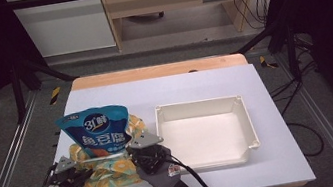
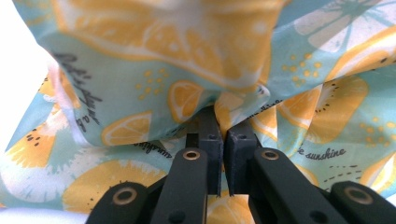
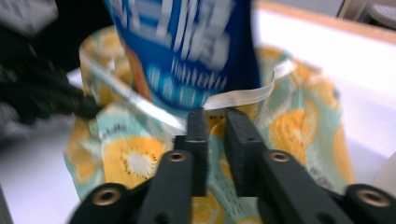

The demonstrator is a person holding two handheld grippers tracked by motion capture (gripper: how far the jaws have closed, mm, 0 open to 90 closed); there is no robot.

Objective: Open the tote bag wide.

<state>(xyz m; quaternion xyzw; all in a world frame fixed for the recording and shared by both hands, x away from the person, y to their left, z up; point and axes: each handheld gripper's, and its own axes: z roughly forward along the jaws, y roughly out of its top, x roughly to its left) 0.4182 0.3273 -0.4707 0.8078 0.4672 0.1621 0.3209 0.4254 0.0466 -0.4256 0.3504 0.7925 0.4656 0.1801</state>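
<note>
A cloth bag printed with orange slices is held at the near left of the white surface, with a blue snack packet standing upright in its open mouth. The left hand-held gripper is seen at the bag's left side; in the left gripper view its jaws are pinched together on a fold of the fabric. The right hand-held gripper is placed at the bag's right edge; its jaws are nearly together at the white-trimmed rim, apparently clamped on it, though that view is blurred. A white tray is set just to the right of the bag.
</note>
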